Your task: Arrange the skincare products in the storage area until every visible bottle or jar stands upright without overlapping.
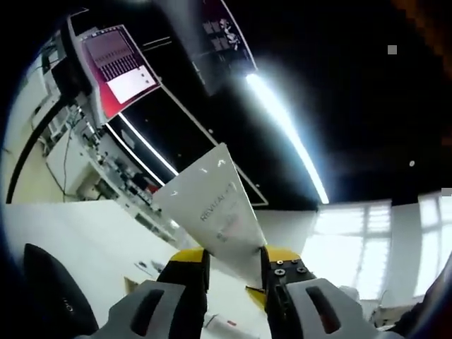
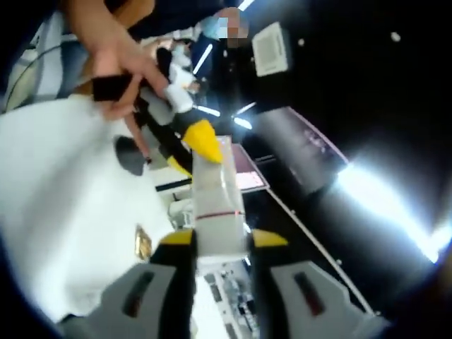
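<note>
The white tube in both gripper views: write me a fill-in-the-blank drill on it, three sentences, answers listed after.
1. In the left gripper view, the left claw is shut on a white ____ printed with grey lettering.
2. In the right gripper view, the right claw grips the white tube, which has a thin ____ stripe across it.
3. The other claw's tip touching that tube's far end is coloured ____.

Missing words: tube; red; yellow

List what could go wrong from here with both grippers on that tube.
1. Both the left gripper and the right gripper clamp the same white tube from opposite ends; pulling apart could bend it or tear it loose.
2. It is held high, above the white table, so a slip likely means a drop.
</note>
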